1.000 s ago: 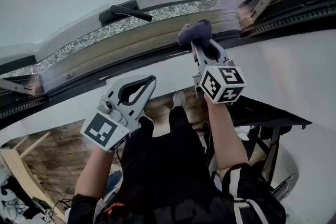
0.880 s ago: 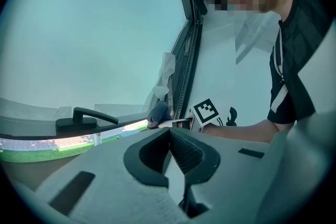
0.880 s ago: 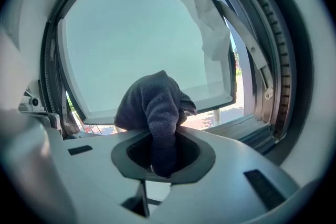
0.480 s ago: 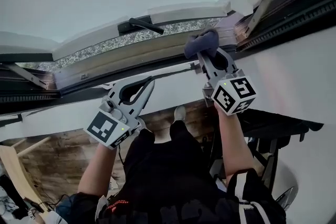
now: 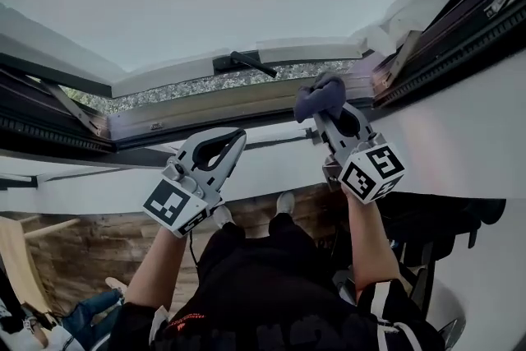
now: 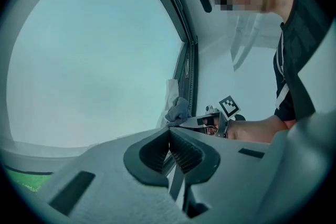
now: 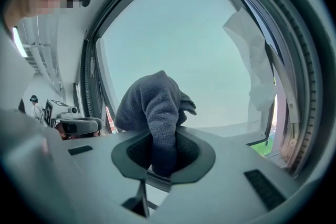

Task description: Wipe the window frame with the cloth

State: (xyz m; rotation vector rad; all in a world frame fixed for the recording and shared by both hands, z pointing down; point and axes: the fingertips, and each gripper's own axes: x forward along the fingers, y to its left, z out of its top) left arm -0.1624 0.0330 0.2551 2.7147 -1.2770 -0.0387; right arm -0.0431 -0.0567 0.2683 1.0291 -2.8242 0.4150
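A dark grey-blue cloth [image 5: 320,96] is bunched in my right gripper [image 5: 327,104], which is shut on it and holds it up against the lower window frame [image 5: 222,107]. In the right gripper view the cloth [image 7: 155,113] rises out of the closed jaws and hides part of the pane. My left gripper [image 5: 237,136] hangs lower and to the left, below the frame, shut with nothing between its jaws. The left gripper view shows its own tips [image 6: 169,131] pressed together and the cloth [image 6: 178,110] beyond them.
A black window handle [image 5: 246,61] sits on the open sash above the frame. White crumpled paper [image 5: 411,6] hangs at the frame's upper right corner. A dark table [image 5: 444,210] and wooden floor [image 5: 90,247] lie below. A person's shoes [image 5: 284,202] show between the arms.
Both grippers have moved a little to the right along the frame, the cloth going with the right one. The head view has tilted upward, showing more of the pane.
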